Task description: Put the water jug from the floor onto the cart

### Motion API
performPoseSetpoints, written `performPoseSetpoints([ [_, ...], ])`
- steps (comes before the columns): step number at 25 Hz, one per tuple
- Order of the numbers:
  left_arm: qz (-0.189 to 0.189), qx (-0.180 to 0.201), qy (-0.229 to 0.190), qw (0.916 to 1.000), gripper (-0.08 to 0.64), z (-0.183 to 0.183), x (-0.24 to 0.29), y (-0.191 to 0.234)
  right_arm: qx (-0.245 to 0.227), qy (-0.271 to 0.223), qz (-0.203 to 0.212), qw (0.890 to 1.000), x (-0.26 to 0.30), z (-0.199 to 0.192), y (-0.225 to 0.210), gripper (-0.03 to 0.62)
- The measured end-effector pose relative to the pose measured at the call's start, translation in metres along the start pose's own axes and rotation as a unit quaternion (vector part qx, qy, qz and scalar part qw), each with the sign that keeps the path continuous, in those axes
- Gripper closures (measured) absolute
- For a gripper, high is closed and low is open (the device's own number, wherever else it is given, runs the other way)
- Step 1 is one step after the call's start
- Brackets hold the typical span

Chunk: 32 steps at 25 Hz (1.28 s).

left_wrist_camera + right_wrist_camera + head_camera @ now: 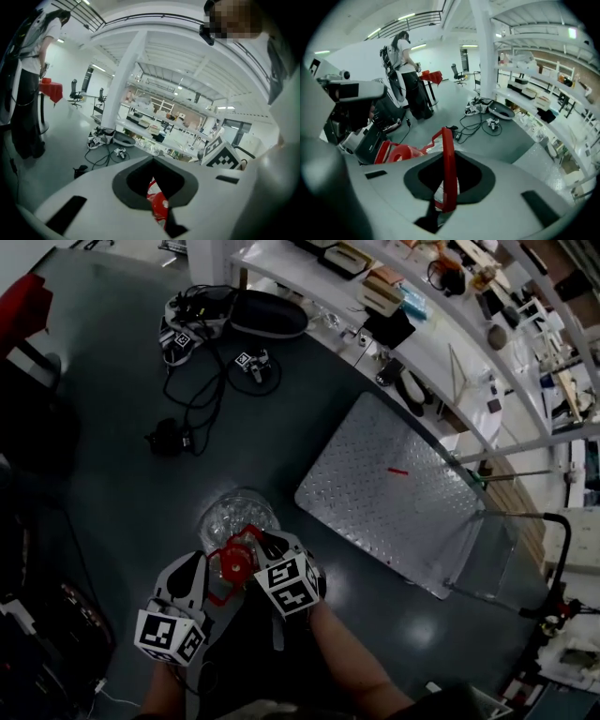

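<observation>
The water jug (pixel 234 514) is clear plastic with a red cap (pixel 232 563) and a red carry handle, and it hangs over the dark floor just left of the cart. My left gripper (pixel 216 579) and right gripper (pixel 259 549) meet at its top from either side. In the left gripper view, the left gripper (pixel 159 208) pinches a red piece of the jug's handle (pixel 157 199). The right gripper (pixel 444 197) clamps the upright red handle bar (pixel 448 159), with the cap (pixel 401 152) to its left. The cart's checker-plate deck (pixel 375 502) lies bare apart from a small red strip (pixel 398 470).
The cart's push handle (pixel 555 568) rises at the deck's right end. Cables and spare grippers (pixel 192 334) and a black oval case (pixel 267 313) lie on the floor beyond. A cluttered white shelf bench (pixel 422 324) runs along the right. A person (pixel 405 70) stands far off.
</observation>
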<state>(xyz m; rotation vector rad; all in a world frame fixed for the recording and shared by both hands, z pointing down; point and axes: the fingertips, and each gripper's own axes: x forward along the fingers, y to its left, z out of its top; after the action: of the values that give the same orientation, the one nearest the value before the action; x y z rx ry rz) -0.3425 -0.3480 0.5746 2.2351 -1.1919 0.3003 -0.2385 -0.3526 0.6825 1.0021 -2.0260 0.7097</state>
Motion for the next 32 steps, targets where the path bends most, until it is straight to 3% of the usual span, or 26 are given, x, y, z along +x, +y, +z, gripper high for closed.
performPoseSetpoints([
  [5, -0.061, 0.055, -0.033, 0.9961, 0.551, 0.068, -0.004, -0.042, 0.036, -0.05, -0.025, 0.998, -0.077, 0.036, -0.015, 0.561],
  [12, -0.135, 0.103, -0.023, 0.9852, 0.552, 0.089, 0.012, -0.118, 0.06, -0.088, -0.1, 0.989, -0.177, 0.03, -0.046, 0.561],
  [18, -0.206, 0.139, -0.012, 0.9685, 0.551, 0.082, 0.037, -0.206, 0.116, -0.109, -0.156, 0.975, -0.239, -0.023, -0.101, 0.561],
  [23, -0.227, 0.176, 0.001, 0.958, 0.551, 0.065, 0.067, -0.275, 0.152, -0.123, -0.196, 0.961, -0.292, -0.074, -0.165, 0.561],
  [27, -0.223, 0.182, 0.008, 0.9576, 0.551, 0.051, 0.092, -0.335, 0.174, -0.13, -0.205, 0.954, -0.333, -0.121, -0.218, 0.56],
  [32, -0.209, 0.17, 0.011, 0.963, 0.552, 0.035, 0.13, -0.421, 0.188, -0.136, -0.185, 0.955, -0.379, -0.178, -0.272, 0.56],
])
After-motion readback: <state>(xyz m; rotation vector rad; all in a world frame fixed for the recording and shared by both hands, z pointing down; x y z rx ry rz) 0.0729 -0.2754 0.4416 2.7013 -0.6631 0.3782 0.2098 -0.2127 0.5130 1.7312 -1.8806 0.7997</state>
